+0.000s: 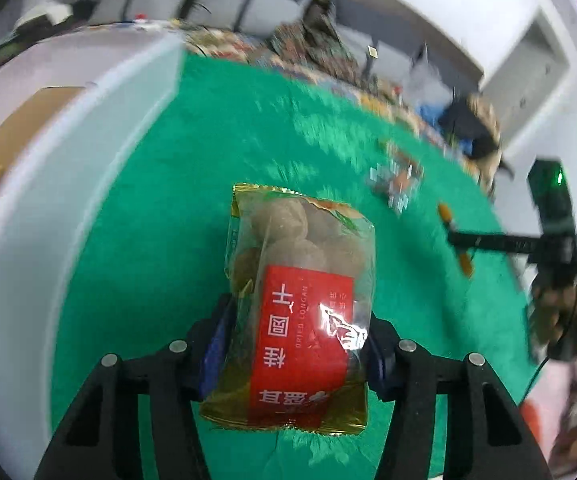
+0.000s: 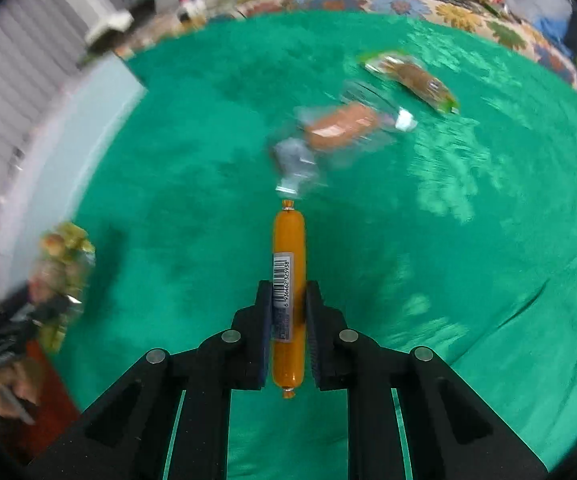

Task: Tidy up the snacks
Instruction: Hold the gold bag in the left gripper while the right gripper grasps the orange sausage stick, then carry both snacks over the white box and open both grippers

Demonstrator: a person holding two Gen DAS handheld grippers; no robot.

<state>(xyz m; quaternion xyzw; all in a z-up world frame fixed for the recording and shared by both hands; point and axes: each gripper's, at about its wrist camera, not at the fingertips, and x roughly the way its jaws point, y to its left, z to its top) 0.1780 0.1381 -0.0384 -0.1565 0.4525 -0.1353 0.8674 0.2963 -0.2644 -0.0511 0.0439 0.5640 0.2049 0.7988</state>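
Snacks are lifted for sorting: the left gripper [image 1: 298, 344] clamps a dried longan packet [image 1: 300, 308] above the green cloth [image 1: 208, 152], white bin [image 1: 100, 128] at ten o'clock; the right gripper [image 2: 288, 316] pinches an orange sausage stick [image 2: 288, 240], two wrapped snacks [image 2: 344, 126] lying at one o'clock

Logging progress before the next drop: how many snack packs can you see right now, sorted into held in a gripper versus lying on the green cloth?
Held in a gripper: 2, the dried longan pack in the left gripper and the orange sausage stick in the right gripper
Lying on the green cloth: 3, a brown bar in clear wrap, a green-edged pack, a small clear-wrapped piece
Total: 5
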